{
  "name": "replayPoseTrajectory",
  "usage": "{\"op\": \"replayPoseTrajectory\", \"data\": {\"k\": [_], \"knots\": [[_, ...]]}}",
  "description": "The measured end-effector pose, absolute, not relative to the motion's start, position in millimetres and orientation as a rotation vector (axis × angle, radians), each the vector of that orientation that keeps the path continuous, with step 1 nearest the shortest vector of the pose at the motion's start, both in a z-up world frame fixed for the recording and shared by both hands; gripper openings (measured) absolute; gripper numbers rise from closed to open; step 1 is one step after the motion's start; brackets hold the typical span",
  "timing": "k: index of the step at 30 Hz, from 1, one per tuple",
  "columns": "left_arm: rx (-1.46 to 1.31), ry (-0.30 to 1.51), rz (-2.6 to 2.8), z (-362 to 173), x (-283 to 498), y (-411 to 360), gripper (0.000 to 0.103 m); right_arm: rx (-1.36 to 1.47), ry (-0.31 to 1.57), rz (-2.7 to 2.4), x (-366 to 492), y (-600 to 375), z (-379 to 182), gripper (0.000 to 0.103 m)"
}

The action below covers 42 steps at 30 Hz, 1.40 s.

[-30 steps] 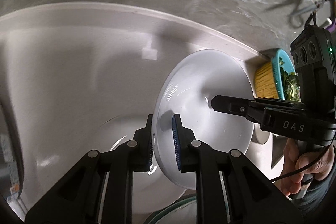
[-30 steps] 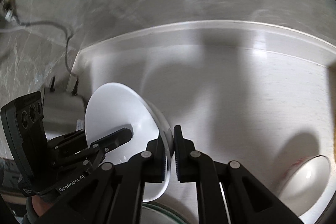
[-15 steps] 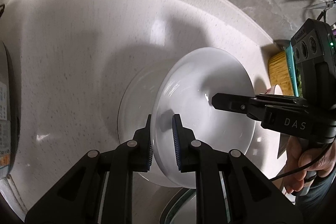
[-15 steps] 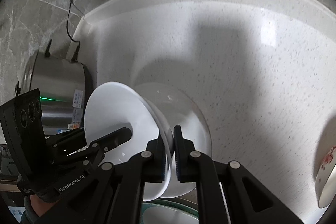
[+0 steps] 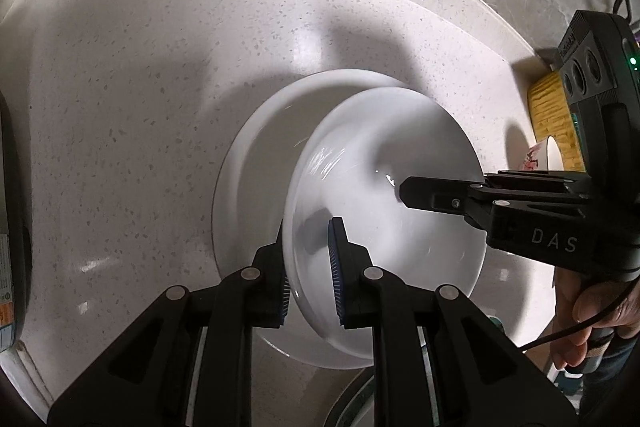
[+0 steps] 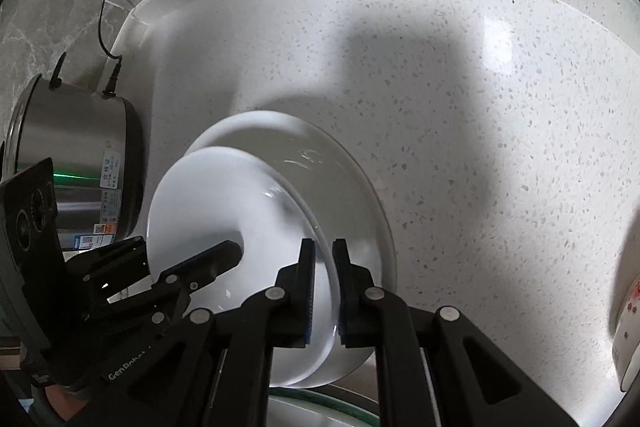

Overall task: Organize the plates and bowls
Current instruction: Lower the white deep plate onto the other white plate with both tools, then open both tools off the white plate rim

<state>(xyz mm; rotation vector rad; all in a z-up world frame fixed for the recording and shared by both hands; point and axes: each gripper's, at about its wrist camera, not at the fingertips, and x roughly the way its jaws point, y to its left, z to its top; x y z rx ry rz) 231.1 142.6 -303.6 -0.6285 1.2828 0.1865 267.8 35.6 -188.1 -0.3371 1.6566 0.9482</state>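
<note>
Two grippers, one white bowl (image 5: pixel 384 187) held over a second white bowl (image 5: pixel 256 163).
Left gripper (image 5: pixel 308 259) and right gripper (image 6: pixel 323 287) pinch opposite rim edges; the lower bowl sits mid-countertop (image 5: pixel 120 67), directly beneath, offset slightly leftward.

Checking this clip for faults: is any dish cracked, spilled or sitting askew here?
Nothing stands out. The white bowl, gripped at opposite rims by the left gripper and right gripper, sits over another white bowl on the countertop; no cracks or spills show.

left tongs (image 5: pixel 309 261): black, blue ribbed pads, silver screws | right tongs (image 6: pixel 323 291): black, "DAS" marking
</note>
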Motion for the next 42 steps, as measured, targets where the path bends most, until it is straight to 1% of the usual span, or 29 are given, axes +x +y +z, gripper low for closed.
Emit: {"op": "replayPoseTrajectory", "data": {"k": [2,4,9,10,11,12,13,15,21,23,25,28,30,31,33,35,37,39,42], "knots": [[-0.608,1.281,0.194,-303.5,236.9,138.3,0.015,-0.334,1.656,0.948,269.2,35.6,-188.7,0.011],[-0.584,1.280,0.204,-303.1,243.3,135.8,0.019,-0.342,1.646,0.951,269.4,34.5,-188.9,0.011],[-0.550,1.260,0.215,-300.4,242.7,131.0,0.021,-0.348,1.626,0.966,268.0,33.8,-188.2,0.010],[-0.550,1.255,0.217,-299.5,241.5,130.4,0.024,-0.349,1.622,0.971,268.0,31.1,-187.9,0.010],[-0.559,1.241,0.211,-297.8,239.3,130.1,0.027,-0.350,1.619,0.976,267.5,30.7,-187.9,0.010],[-0.566,1.225,0.207,-295.6,238.0,130.0,0.036,-0.352,1.617,0.980,267.1,30.3,-188.1,0.010],[-0.566,1.209,0.206,-292.8,236.0,129.1,0.048,-0.359,1.613,0.981,266.6,29.9,-188.3,0.010],[-0.575,1.174,0.194,-286.2,232.2,128.7,0.057,-0.368,1.603,0.982,265.8,29.3,-188.2,0.008],[-0.623,1.134,0.197,-281.9,227.2,130.4,0.058,-0.398,1.575,0.980,263.5,32.3,-187.6,0.007],[-0.642,1.104,0.195,-277.6,223.1,132.5,0.061,-0.395,1.574,0.978,263.9,32.4,-187.9,0.007],[-0.651,1.087,0.208,-272.3,217.3,135.0,0.072,-0.385,1.570,0.986,264.0,31.5,-187.4,0.010],[-0.694,1.054,0.199,-266.1,208.6,142.7,0.072,-0.375,1.579,0.996,263.5,29.2,-186.2,0.016],[-0.716,1.041,0.199,-261.0,202.5,148.9,0.072,-0.366,1.577,1.012,261.1,29.3,-183.1,0.028],[-0.716,1.037,0.208,-257.8,200.8,150.3,0.072,-0.365,1.575,1.016,259.7,29.6,-181.7,0.031],[-0.722,1.022,0.207,-251.8,198.8,152.5,0.072,-0.364,1.564,1.018,256.5,30.4,-177.5,0.041],[-0.732,1.003,0.211,-244.2,196.5,156.5,0.072,-0.374,1.539,1.017,253.9,31.4,-171.8,0.047],[-0.740,0.990,0.209,-237.8,196.4,160.2,0.072,-0.394,1.510,1.004,251.3,31.8,-165.9,0.051],[-0.736,0.981,0.215,-234.3,196.1,161.4,0.072,-0.405,1.479,0.997,250.8,31.6,-160.4,0.058],[-0.747,0.975,0.215,-230.6,194.6,162.6,0.072,-0.403,1.466,1.002,251.3,31.0,-157.6,0.058]]}}
